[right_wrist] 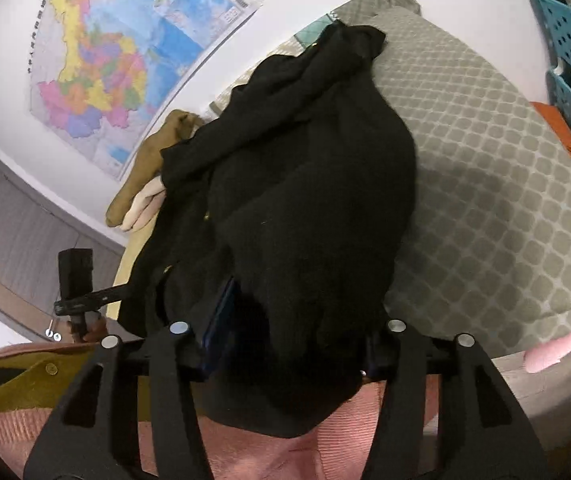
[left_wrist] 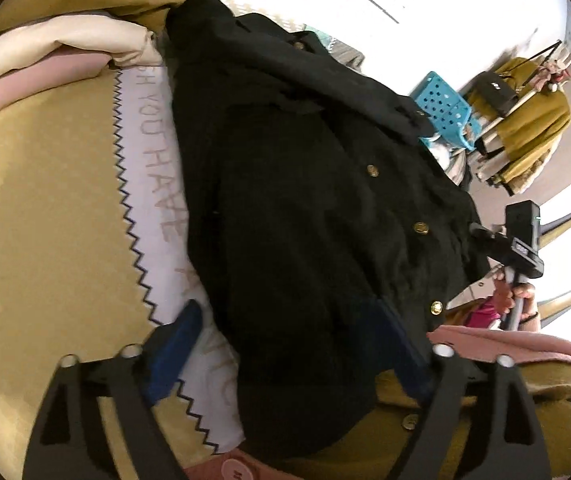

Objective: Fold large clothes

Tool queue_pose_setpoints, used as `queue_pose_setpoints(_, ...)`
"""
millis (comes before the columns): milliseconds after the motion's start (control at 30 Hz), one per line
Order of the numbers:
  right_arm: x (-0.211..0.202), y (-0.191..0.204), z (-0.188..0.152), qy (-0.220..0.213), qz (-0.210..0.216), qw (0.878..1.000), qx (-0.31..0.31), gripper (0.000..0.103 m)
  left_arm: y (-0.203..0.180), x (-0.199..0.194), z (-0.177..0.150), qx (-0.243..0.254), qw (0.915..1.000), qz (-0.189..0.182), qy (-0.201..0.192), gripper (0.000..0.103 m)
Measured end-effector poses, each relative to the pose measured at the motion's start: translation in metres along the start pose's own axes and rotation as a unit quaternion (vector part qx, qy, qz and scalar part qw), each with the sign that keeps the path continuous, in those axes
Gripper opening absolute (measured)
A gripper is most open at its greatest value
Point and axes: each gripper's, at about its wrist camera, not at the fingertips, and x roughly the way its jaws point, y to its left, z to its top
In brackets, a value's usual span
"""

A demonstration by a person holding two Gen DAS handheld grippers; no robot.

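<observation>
A black coat (left_wrist: 305,184) with gold buttons lies in a heap on the bed. My left gripper (left_wrist: 289,320) is open wide at its near hem. Its left blue pad (left_wrist: 177,340) rests beside the coat on white cloth, and its right finger (left_wrist: 401,344) stands at the buttoned edge. The right wrist view shows the same coat (right_wrist: 305,200) bunched and draped over the gap of my right gripper (right_wrist: 301,312). That gripper's jaws stand apart with cloth between them, and its right finger is hidden under the coat. A hand holds the right gripper (left_wrist: 521,240) at the coat's far side.
A white cloth with a zigzag edge and lettering (left_wrist: 153,184) lies on a mustard blanket (left_wrist: 45,220). Folded cream and pink garments (left_wrist: 45,60) sit at the back left. A blue perforated basket (left_wrist: 449,104) and a clothes rack (left_wrist: 533,120) stand beyond. A grey quilted cover (right_wrist: 485,160) and a pink knit (right_wrist: 285,452) flank the coat.
</observation>
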Motion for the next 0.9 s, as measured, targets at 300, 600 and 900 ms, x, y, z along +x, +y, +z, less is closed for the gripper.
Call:
queue_pose_setpoints(300, 0.007, -0.001, -0.001, 0.010, 0.042, 0.999, -0.014, 0.057, -0.023, 0.018, -0.004, 0.047, 0.9986, 0.023, 0.007, 0.073)
queue_pose_setpoints(600, -0.005, 0.005, -0.006, -0.002, 0.097, 0.995, -0.023, 0.021, -0.024, 0.002, 0.000, 0.023, 0.9993, 0.028, -0.013, 0.031)
queue_pose_setpoints(900, -0.001, 0.000, -0.008, 0.006, 0.129, 0.992, -0.010, 0.024, -0.022, 0.015, -0.007, 0.014, 0.9994, 0.028, 0.017, 0.032)
